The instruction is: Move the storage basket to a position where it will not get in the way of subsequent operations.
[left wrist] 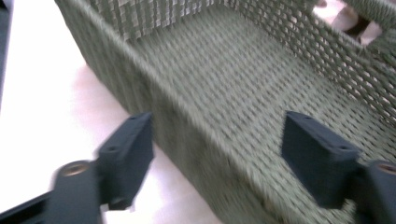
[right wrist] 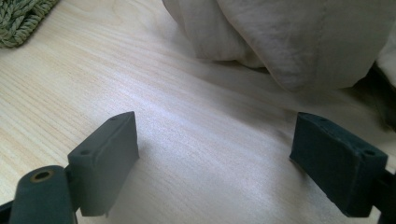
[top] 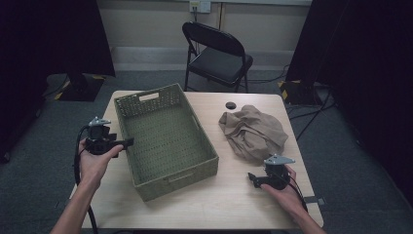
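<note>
Woven basket: it is standing empty on the left half of the table, long side running away from the person, likely waiting to receive the cloth.
Cloth: it is lying crumpled on the right half, well apart from the basket, nothing on top of it.
Left gripper: it is pointing at the basket's left wall; jaws are standing spread, with the wall's rim between them but no pad pressing on it. My guess is that the hand is steadying or placing the basket.
Right gripper: it is resting low near the front right of the table, jaws spread and holding nothing, aiming across bare wood toward the cloth just ahead.
Way between: bare table is lying from cloth to basket; only the near basket wall is needing to be lifted over.
Around: a folding chair is standing behind the table, and a round cable hole is sitting near the cloth.
</note>
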